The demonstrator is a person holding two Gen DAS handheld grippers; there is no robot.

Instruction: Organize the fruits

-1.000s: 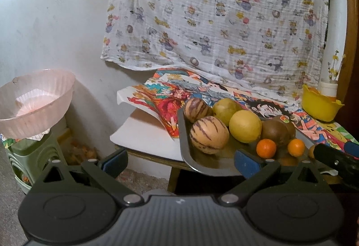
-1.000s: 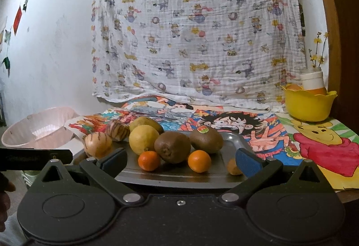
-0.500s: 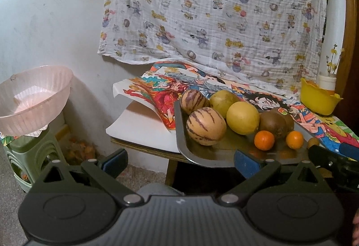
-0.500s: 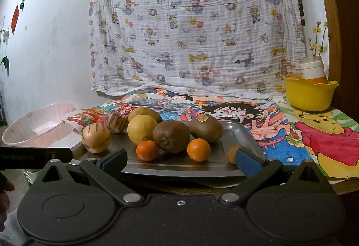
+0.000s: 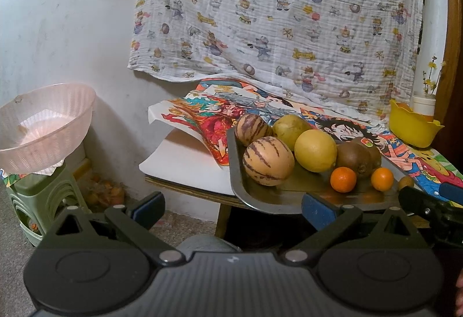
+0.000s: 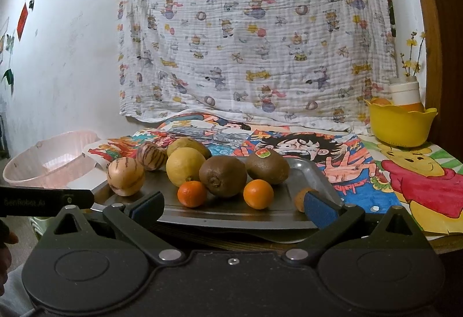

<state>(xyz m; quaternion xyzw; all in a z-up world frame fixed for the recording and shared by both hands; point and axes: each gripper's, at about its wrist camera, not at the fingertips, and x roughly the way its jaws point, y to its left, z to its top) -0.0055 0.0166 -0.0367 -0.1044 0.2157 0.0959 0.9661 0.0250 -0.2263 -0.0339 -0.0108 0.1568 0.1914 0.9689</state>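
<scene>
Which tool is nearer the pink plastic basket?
Left. The left tool sits beside the pink plastic basket; the right tool faces the metal tray, farther away.

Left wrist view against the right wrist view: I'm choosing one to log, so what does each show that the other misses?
Only the left wrist view shows the green stool under the pink basket and the floor. Only the right wrist view shows the bear picture and wall stickers. Both show the metal tray of fruit, the yellow bowl, the hanging cloth, and an open gripper: left, right.
</scene>
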